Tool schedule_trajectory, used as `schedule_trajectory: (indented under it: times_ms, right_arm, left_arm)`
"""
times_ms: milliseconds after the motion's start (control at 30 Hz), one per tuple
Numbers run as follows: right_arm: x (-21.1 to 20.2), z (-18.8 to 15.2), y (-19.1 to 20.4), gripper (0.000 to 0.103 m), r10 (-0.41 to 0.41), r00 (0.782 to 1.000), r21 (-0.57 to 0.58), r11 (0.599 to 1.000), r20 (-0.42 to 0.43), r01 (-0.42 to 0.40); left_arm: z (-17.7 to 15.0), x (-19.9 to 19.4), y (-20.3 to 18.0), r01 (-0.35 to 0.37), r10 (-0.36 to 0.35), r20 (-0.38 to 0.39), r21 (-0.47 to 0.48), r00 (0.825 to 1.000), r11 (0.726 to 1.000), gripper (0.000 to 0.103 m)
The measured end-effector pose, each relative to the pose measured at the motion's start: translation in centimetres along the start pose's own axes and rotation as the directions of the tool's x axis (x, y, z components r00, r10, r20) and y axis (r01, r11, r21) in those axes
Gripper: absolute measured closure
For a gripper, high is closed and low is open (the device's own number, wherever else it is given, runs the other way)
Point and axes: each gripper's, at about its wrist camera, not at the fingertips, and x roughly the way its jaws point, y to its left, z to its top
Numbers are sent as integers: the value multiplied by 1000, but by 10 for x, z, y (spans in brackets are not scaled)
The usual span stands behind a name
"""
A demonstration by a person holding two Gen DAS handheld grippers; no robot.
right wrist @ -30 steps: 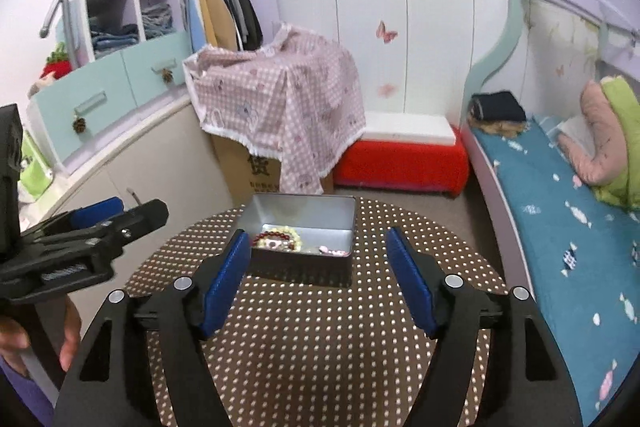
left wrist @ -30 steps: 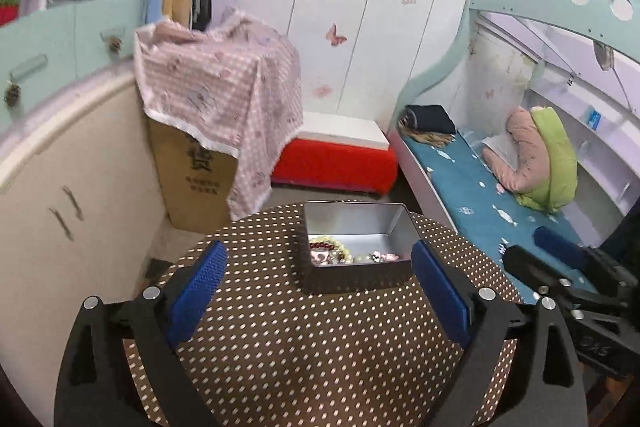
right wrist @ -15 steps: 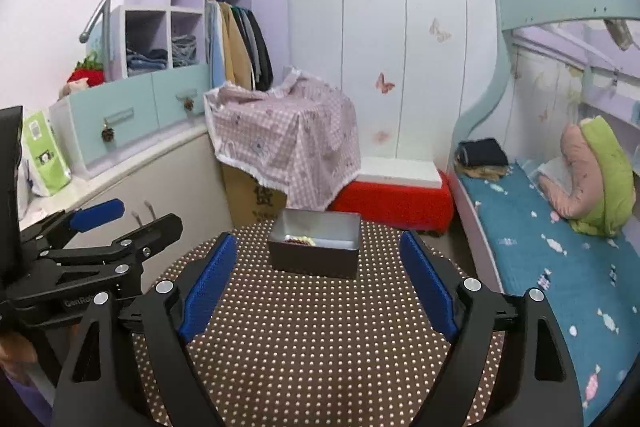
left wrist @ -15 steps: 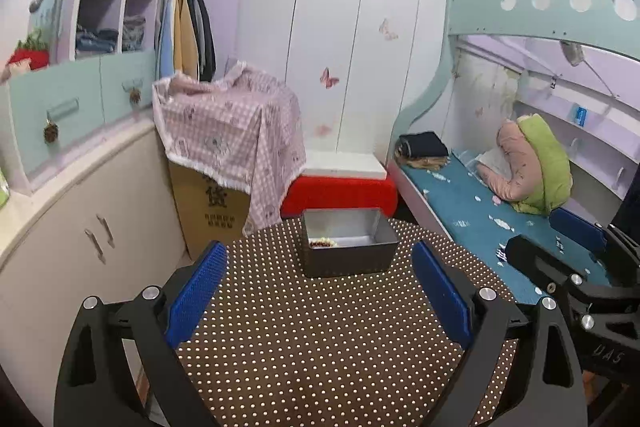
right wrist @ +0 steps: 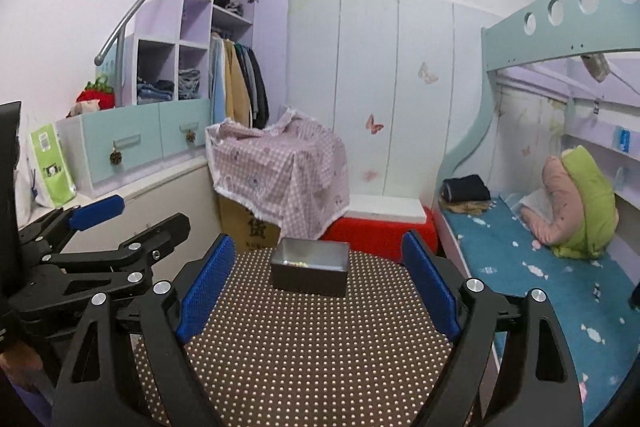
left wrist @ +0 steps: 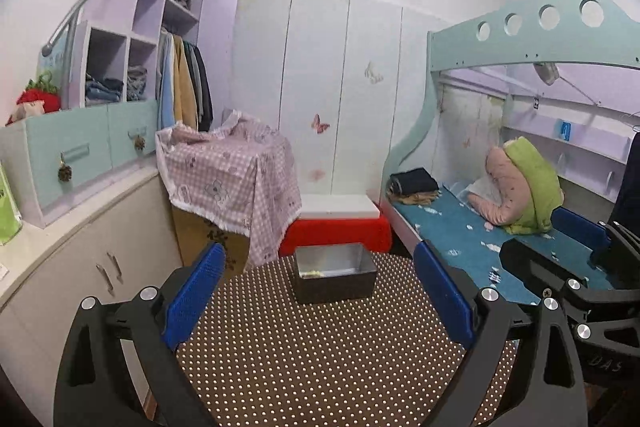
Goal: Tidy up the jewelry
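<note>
A grey metal box stands at the far edge of the round brown dotted table; a bit of beaded jewelry shows inside it. The box also shows in the right wrist view with jewelry inside. My left gripper is open and empty, well back from the box and above the table. My right gripper is open and empty, also back from the box. Each gripper shows at the edge of the other's view.
A box draped in pink checked cloth and a red bench stand behind the table. A bunk bed runs along the right. White cabinets stand at the left.
Both grippers have pulled back and up from the box, which now looks smaller and farther away. Both stay open and empty.
</note>
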Motion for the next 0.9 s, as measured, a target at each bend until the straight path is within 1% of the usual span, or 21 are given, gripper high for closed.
schedule_trajectory:
  times_ms: [333, 600, 900]
  right_arm:
    - [-16, 0, -4, 19, -8, 999, 16, 1000, 38, 8]
    - [-22, 0, -6, 19, -16, 999, 16, 1000, 50, 15]
    - [-22, 0, -8, 19, -17, 999, 16, 1000, 50, 17]
  left_arm:
    - [3, -20, -10, -38, 34, 89, 45, 995, 998, 11]
    - [6, -24, -15, -47, 41, 116, 55, 992, 997, 11]
    - [10, -23, -13, -51, 44, 126, 53, 991, 997, 11]
